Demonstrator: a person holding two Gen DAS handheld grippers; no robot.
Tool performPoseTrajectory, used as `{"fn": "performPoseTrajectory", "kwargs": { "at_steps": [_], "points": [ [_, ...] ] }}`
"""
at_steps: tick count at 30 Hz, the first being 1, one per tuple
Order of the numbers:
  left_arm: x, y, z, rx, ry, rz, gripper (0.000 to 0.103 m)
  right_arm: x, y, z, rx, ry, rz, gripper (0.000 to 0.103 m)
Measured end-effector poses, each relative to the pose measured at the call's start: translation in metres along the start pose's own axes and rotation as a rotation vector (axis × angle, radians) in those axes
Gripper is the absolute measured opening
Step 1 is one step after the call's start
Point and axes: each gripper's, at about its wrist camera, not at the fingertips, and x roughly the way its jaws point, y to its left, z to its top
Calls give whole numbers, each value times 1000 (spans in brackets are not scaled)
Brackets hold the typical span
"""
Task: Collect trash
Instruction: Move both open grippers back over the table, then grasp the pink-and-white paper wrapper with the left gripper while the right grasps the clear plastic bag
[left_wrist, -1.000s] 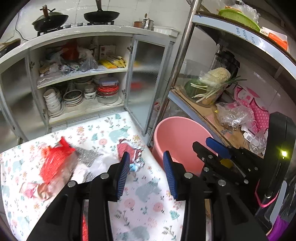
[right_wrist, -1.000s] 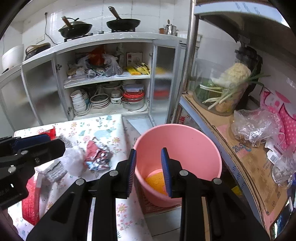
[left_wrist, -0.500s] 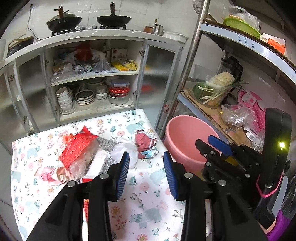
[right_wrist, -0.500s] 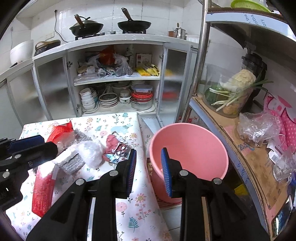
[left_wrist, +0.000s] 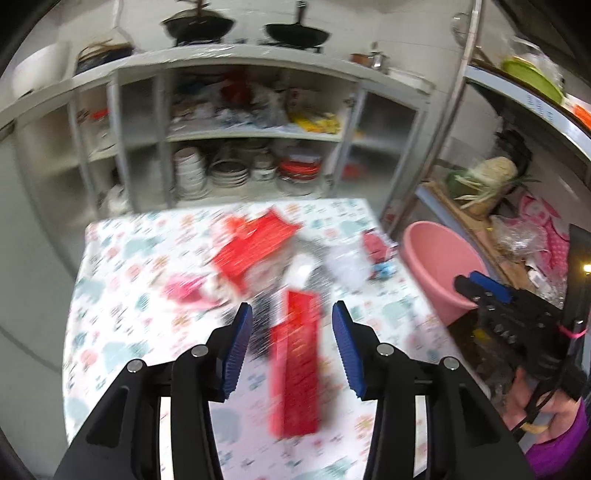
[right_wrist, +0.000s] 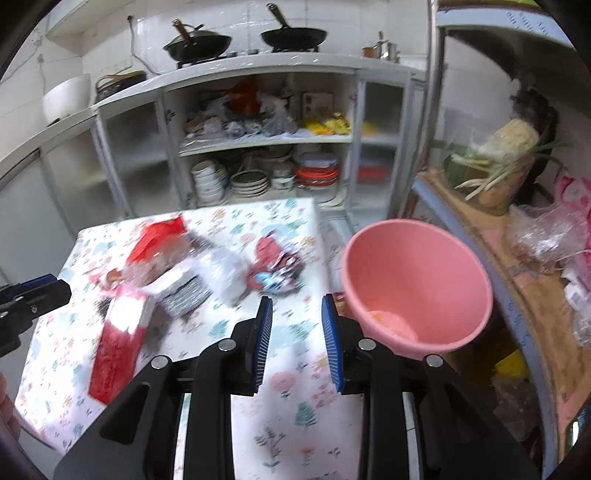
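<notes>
Trash lies on a floral tablecloth (left_wrist: 122, 280): a long red packet (left_wrist: 297, 369), a red net bag (left_wrist: 255, 247), a white plastic wad (right_wrist: 225, 269) and a crumpled red wrapper (right_wrist: 275, 267). My left gripper (left_wrist: 291, 349) is open and empty, hovering over the long red packet. My right gripper (right_wrist: 296, 341) is open and empty above the table's right part, beside the pink bucket (right_wrist: 417, 284). The bucket stands off the table's right edge and holds something yellow (right_wrist: 380, 317). The left wrist view is blurred.
An open cupboard (right_wrist: 258, 155) with bowls and plates stands behind the table. A metal rack (right_wrist: 517, 258) with vegetables and bags is at the right, close behind the bucket. The right gripper also shows in the left wrist view (left_wrist: 484, 286).
Both grippers have pulled back and swung left, away from the bucket. More of the table and the long red packet have come into view under the left gripper.
</notes>
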Motion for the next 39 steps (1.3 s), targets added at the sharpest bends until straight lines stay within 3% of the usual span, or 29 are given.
{"fn": "performPoseTrajectory", "kwargs": {
  "at_steps": [9, 15, 24, 27, 32, 34, 36, 39],
  "points": [
    [12, 62, -29, -118, 78, 103, 45, 17, 15, -17, -4, 69, 133, 28],
    [31, 84, -12, -168, 94, 121, 45, 29, 21, -13, 4, 94, 207, 28],
    [90, 135, 12, -511, 192, 67, 45, 42, 22, 1, -2, 87, 225, 28],
    [101, 149, 15, -593, 191, 49, 45, 48, 19, 6, -3, 90, 223, 28],
    [113, 152, 18, -607, 193, 60, 43, 57, 14, 18, -10, 95, 235, 28],
    [117, 153, 19, -606, 188, 61, 39, 58, 13, 24, -2, 95, 262, 28],
    [119, 153, 20, -595, 178, 66, 27, 60, 14, 28, -3, 99, 287, 28],
    [118, 154, 22, -588, 151, 61, 24, 65, 22, 31, -30, 106, 295, 28]
  ]
}}
